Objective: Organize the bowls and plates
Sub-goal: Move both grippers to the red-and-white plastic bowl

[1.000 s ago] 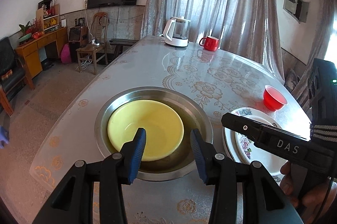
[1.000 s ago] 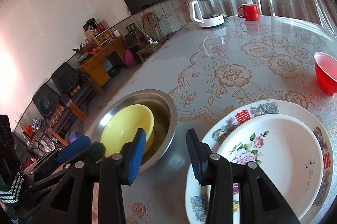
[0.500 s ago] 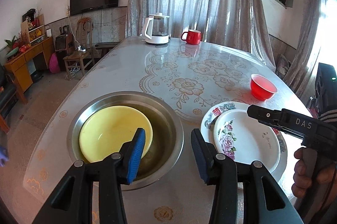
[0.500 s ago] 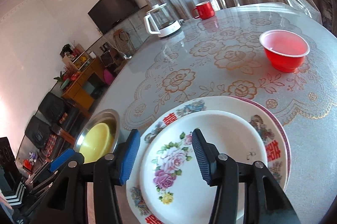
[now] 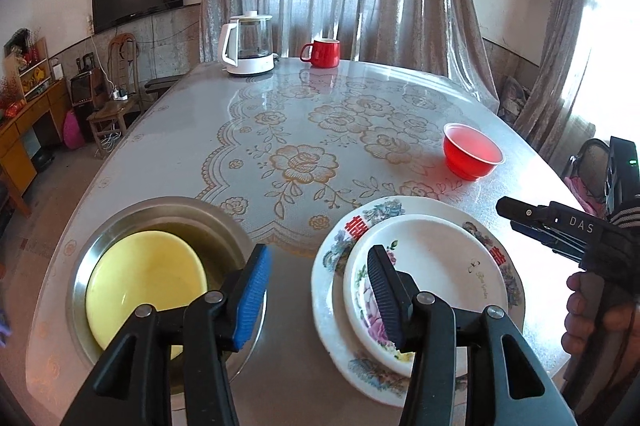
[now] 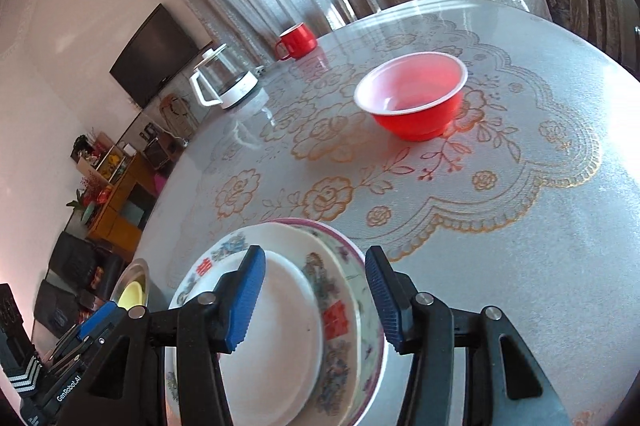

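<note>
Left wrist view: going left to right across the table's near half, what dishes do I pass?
Yellow bowl sitting in the steel basin → small floral plate stacked on the larger plate → red bowl, set farther back.

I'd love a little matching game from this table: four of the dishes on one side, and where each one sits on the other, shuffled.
Things:
1. yellow bowl
2. small flowered plate
3. red bowl
4. red mug

Places:
A. alone on the tablecloth, beyond the plates
B. at the far end, beside the white kettle
C. inside the steel basin
D. stacked on the larger plate

Pairs: 1-C, 2-D, 3-A, 4-B
</note>
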`<state>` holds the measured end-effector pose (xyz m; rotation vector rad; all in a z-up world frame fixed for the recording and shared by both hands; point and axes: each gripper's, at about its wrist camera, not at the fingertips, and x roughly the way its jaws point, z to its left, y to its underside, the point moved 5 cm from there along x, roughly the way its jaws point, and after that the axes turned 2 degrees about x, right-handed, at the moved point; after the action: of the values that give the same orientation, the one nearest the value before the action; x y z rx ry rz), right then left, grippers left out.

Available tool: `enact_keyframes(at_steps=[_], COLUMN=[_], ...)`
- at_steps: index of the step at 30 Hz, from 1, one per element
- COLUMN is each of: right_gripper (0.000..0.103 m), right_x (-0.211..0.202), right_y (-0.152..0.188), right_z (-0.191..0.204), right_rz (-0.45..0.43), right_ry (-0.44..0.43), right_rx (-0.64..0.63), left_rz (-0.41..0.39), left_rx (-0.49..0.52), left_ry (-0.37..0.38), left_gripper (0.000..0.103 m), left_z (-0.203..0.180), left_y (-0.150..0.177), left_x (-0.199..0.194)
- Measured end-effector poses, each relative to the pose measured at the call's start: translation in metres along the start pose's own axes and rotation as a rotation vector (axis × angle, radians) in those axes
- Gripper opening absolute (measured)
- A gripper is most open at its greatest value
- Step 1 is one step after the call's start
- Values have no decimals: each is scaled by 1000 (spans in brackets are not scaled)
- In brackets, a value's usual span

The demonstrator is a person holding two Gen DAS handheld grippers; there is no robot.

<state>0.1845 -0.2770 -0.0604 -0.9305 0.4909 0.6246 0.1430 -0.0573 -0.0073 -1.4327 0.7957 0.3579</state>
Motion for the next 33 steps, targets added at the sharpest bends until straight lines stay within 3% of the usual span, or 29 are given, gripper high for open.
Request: enact_keyframes(at_steps=[11, 33], right_gripper=[53, 53], right_x=[-3, 29], right_y=[-41, -109], right_z=[-49, -79], right_rz=[-74, -115], right_ry=[61, 67], right_rx=[98, 108], left_rz=[79, 179], left_rx=[-35, -108], left_ry=[111, 311], left_gripper=[53, 52], left_z=[-34, -111], left_y=[-37, -97], left_x=[45, 142])
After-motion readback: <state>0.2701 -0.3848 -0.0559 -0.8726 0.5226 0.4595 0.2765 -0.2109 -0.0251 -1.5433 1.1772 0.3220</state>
